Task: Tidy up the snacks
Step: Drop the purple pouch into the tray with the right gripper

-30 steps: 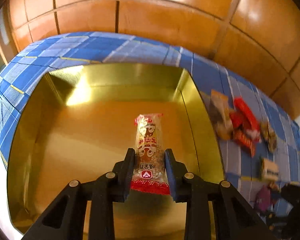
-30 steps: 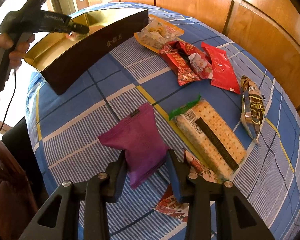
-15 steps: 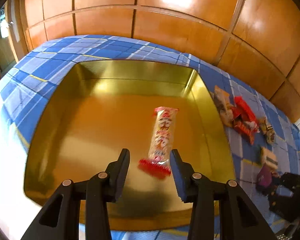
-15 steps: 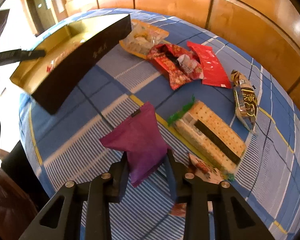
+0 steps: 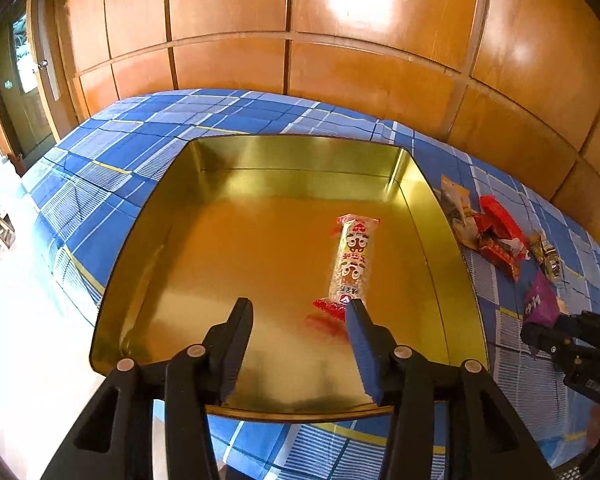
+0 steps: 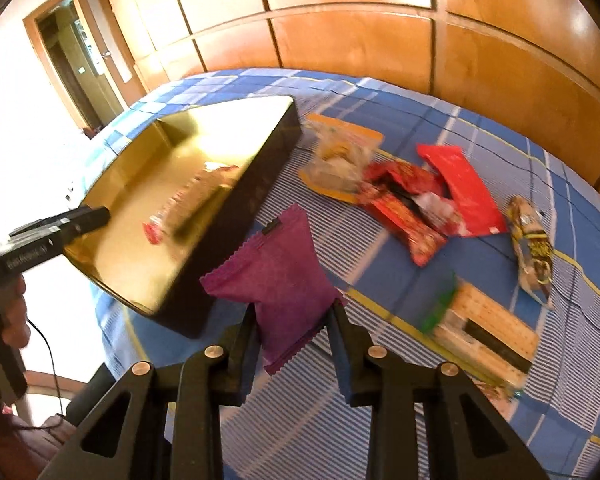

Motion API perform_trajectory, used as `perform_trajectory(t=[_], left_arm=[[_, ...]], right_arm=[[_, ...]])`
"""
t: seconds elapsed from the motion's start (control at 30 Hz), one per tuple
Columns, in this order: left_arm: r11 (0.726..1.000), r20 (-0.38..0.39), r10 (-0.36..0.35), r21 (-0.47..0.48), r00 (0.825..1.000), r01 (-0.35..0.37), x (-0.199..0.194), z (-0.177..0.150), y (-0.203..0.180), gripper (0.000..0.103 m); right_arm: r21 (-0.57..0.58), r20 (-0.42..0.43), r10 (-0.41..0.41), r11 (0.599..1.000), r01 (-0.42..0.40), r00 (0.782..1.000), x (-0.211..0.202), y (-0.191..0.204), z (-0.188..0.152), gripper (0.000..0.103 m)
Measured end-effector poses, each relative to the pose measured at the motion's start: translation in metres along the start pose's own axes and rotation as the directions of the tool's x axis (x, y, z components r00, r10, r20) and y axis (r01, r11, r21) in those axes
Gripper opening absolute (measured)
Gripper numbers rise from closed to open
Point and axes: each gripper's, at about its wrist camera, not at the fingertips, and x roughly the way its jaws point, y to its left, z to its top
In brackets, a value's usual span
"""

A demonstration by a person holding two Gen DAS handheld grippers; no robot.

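Blue checked cloth (image 6: 500, 152) below, my right gripper (image 6: 294, 330) clamps the purple packet (image 6: 278, 276); I'd lower it beside the wafer bar (image 5: 352, 264) in the gold tin (image 5: 260, 176). Left gripper (image 5: 300, 344) is opening, empty.

Little can be read. The long clear snack bar with red crimped ends (image 5: 354, 264), right of centre in the left wrist view, carries red characters and a white triangle logo near its lower end, too small to make out. The black handheld gripper (image 6: 56, 232) at the right wrist view's left edge bears white lettering, blurred and illegible.
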Motion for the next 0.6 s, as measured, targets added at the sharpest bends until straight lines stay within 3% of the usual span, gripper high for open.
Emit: perform_trajectory(t=[0.43, 0.6], left_arm=[[0.999, 0.026, 0.032, -0.034, 0.999, -0.032, -0.008, 0.000, 0.012, 0.052], [0.999, 0.020, 0.036, -0.036, 0.999, -0.035, -0.006, -0.001, 0.015, 0.052]], right_arm=[[0.016, 0.080, 0.140, 0.990, -0.142, 0.987, -0.005, 0.052, 0.058, 0.033], [0.026, 0.079, 0.149, 0.988, -0.152, 0.986, 0.009, 0.067, 0.082, 0.033]])
